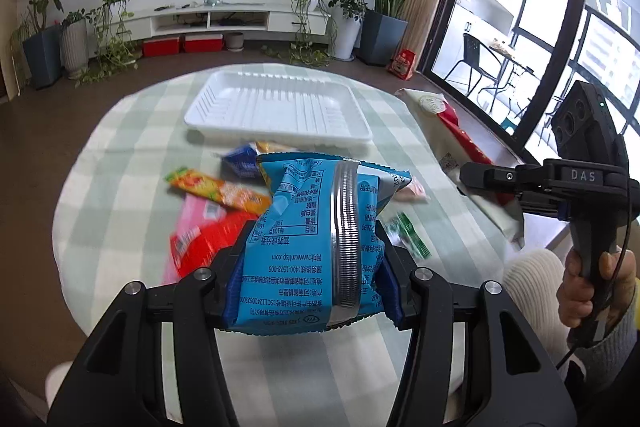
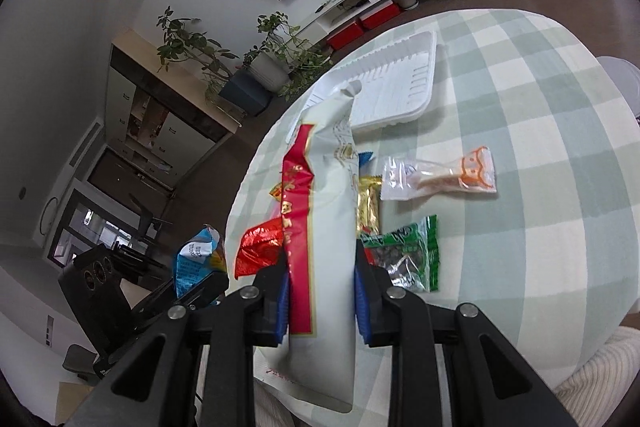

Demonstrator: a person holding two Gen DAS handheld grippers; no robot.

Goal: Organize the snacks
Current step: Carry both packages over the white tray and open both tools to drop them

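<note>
**Both tools loaded above the snack pile**

Your left tool (image 1: pixel 308 279) clamps a blue snack bag (image 1: pixel 320 239), its back label printed in Chinese. Only your right view shows the right tool (image 2: pixel 320 291) gripping the long white-and-red pouch (image 2: pixel 324 227), raised over the checked surface (image 2: pixel 520 155) near the white tray (image 1: pixel 276 107).

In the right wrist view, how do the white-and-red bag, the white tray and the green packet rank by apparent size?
1. white-and-red bag, though nearest the camera
2. white tray
3. green packet
</note>
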